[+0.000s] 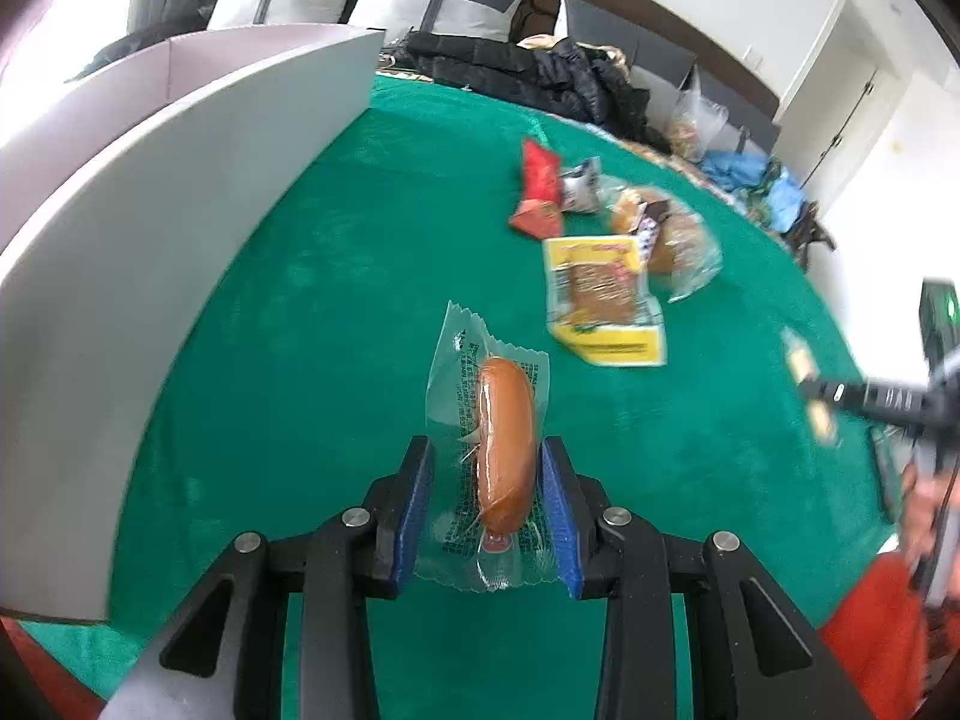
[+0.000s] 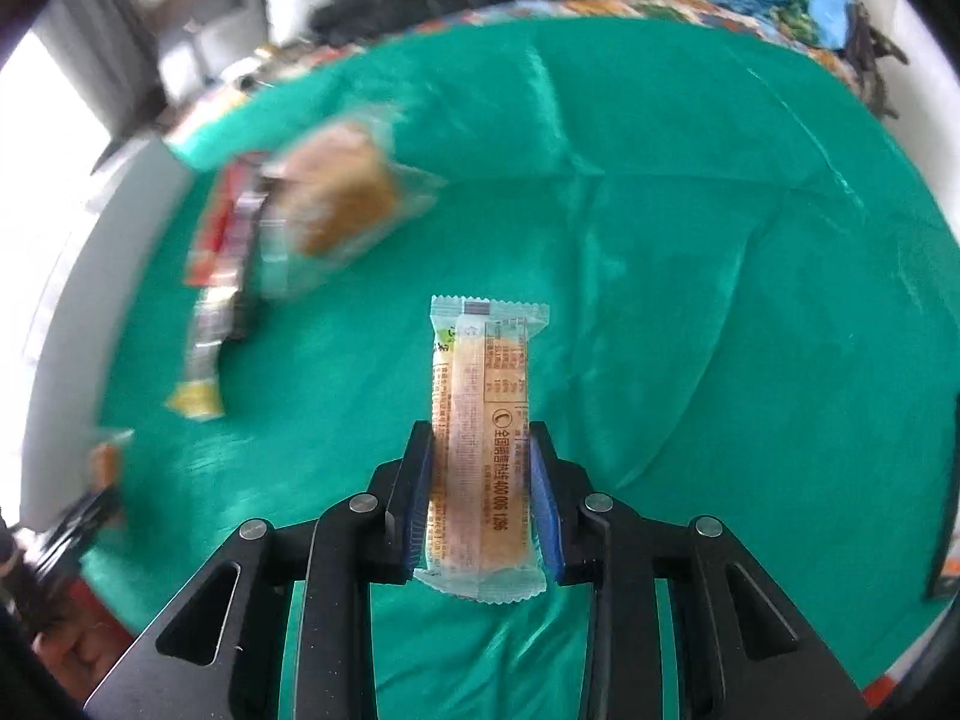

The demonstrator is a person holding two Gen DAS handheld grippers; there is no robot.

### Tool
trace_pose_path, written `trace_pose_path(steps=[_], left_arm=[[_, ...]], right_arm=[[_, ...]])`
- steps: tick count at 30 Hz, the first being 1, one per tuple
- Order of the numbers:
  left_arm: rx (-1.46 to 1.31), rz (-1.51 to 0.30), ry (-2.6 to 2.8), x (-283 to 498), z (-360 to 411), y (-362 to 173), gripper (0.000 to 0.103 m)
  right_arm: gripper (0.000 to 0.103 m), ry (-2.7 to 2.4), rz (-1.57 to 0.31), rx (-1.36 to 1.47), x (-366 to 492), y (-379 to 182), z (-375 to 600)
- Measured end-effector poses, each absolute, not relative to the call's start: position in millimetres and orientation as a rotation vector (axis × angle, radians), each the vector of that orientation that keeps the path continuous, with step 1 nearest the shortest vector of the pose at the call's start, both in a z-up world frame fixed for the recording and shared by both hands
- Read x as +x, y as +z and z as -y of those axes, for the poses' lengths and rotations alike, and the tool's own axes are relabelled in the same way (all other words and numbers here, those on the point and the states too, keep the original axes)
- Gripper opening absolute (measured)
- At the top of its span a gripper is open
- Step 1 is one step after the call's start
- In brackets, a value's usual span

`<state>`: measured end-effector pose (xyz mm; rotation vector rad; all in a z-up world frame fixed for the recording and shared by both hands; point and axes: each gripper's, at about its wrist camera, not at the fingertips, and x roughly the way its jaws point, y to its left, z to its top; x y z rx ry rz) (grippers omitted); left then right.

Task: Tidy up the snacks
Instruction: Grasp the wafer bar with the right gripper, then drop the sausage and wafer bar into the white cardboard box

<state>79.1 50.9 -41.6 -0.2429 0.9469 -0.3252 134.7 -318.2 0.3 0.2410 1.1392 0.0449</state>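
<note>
My left gripper [image 1: 487,450] is shut on a clear-wrapped sausage [image 1: 504,444], held above the green cloth [image 1: 336,324] beside a white box [image 1: 180,228]. My right gripper [image 2: 480,441] is shut on a long wrapped biscuit bar [image 2: 483,438], its blue pads [image 2: 540,504] pressing the wrapper's sides, lifted over the green cloth [image 2: 720,240]. The right gripper also shows at the far right of the left wrist view as a blurred black tool [image 1: 870,396] holding the bar [image 1: 810,384]. A pile of snacks lies on the cloth: a yellow packet [image 1: 606,306], a red packet [image 1: 540,192], bagged bread [image 1: 666,234].
In the right wrist view the snack pile is blurred: bagged bread [image 2: 342,198] and a red packet [image 2: 222,228] at left. A sofa with dark clothes [image 1: 540,72] runs behind the table. A hand [image 1: 930,510] shows at the right edge.
</note>
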Motion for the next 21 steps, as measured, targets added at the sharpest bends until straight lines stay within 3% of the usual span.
trace_pose_path(steps=[8,14,17,18,19,20,21], left_arm=[[-0.408,-0.872,-0.387,70,-73,16,0.035],[-0.451,-0.740,-0.193,78,-184,82,0.036],[-0.397,-0.742,-0.033,87,-241,91,0.046],[-0.366,-0.773,0.040,94,-262,89,0.054],[-0.340,-0.800,0.099,97,-276,85,0.062],[-0.318,-0.820,0.153,98,-288,82,0.065],[-0.309,-0.827,0.181,96,-295,80,0.067]], right_arm=[[0.031,0.216,-1.153,0.200,119,11,242],[0.032,0.502,-0.991,0.155,146,108,117],[0.032,0.659,-0.921,0.137,159,154,39],[0.034,0.700,-0.896,0.127,166,167,9],[0.041,0.718,-0.877,0.119,168,174,-6],[0.065,0.736,-0.865,0.113,172,179,-23],[0.072,0.738,-0.864,0.103,177,181,-37]])
